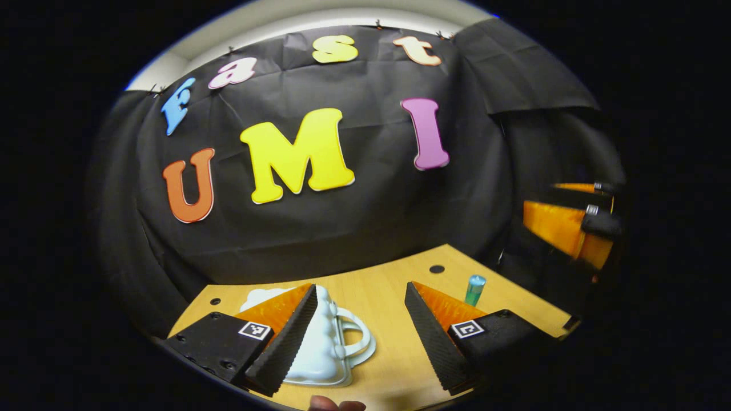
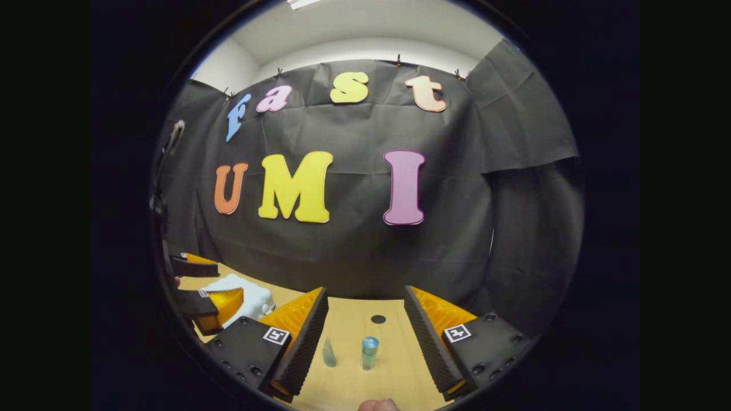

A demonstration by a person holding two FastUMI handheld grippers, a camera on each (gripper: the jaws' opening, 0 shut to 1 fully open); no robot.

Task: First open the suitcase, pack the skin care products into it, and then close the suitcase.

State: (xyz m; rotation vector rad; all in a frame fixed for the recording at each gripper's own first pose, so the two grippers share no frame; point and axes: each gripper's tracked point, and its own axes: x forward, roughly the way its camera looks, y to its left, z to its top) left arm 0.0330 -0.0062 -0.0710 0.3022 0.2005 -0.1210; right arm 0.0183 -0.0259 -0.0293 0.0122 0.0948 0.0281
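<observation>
In the left gripper view, the left tool (image 1: 360, 337) is hovering low over the wooden worktop (image 1: 388, 297) with its two fingers spread wide and nothing between them touching either one. The white suitcase (image 1: 322, 342), a small moulded shell with a looped handle facing the centre of the frame, is lying closed on the worktop at the lower middle, partly hidden behind the finger on the lower left. A small teal bottle (image 1: 474, 289) is standing upright at the lower right, just beyond the other finger. At the right edge of the frame the right tool (image 1: 577, 220) is showing farther off, raised above the worktop.

In the right gripper view, the right tool (image 2: 365, 334) is likewise hanging with its fingers spread apart, gripping nothing. Between them, at the lower middle of the frame, the teal bottle (image 2: 369, 352) is standing upright on the worktop (image 2: 348, 311), and just to its left a slim clear tube (image 2: 329, 352) is standing, the two near but apart. Neither is touching a finger. At the lower left of this frame the suitcase (image 2: 245, 294) is sitting on the worktop, with the left tool (image 2: 208, 288) just in front of it. A dark round hole (image 2: 378, 319) is showing in the worktop beyond the bottle.
</observation>
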